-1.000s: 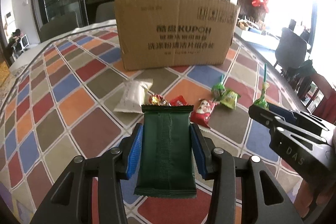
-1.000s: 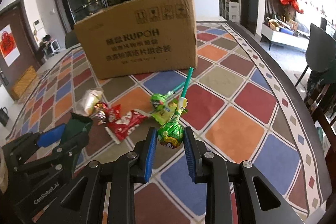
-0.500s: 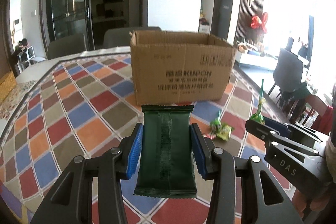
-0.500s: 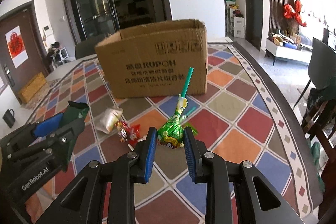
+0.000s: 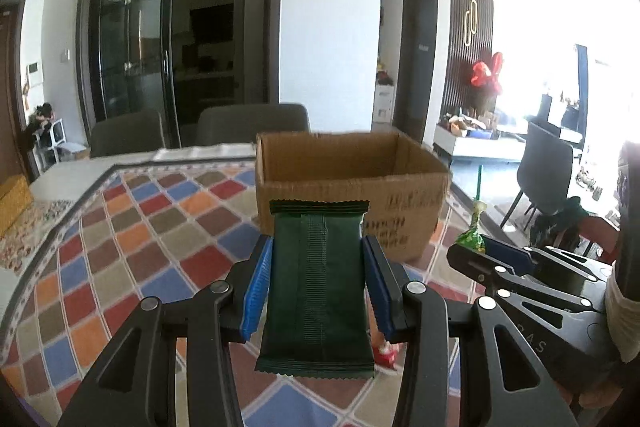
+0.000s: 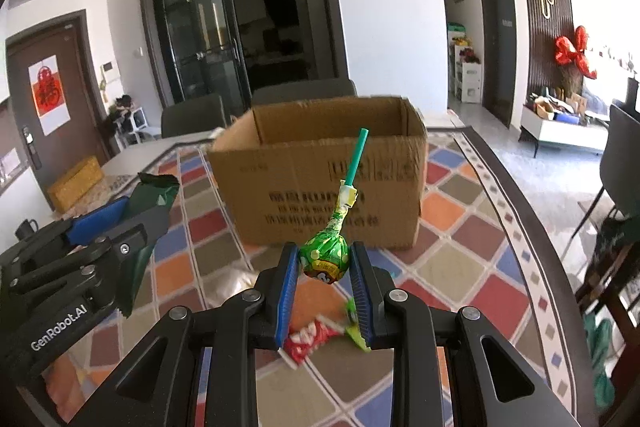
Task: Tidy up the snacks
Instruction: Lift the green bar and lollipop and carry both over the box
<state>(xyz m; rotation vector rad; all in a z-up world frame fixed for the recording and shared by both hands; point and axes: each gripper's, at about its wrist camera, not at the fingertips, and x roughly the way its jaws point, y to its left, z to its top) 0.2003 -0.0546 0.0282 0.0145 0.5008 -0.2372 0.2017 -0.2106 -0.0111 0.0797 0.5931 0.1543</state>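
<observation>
Rising off the counter [image 5: 132, 239] since a second ago, the left tongs [image 5: 318, 291] clamp a green packet [image 5: 316, 291] and the right tongs [image 6: 324, 279] pinch a lollipop [image 6: 323, 257]. Both snacks now hang before the box [image 6: 320, 183], whose open top shows, likely ready for dropping in.

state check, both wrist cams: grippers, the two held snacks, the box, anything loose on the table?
left gripper: shut on the dark green packet, held off the table
right gripper: shut on the green lollipop, stick pointing up
cardboard box: upright, top open
red packet: lying loose on the tablecloth
</observation>
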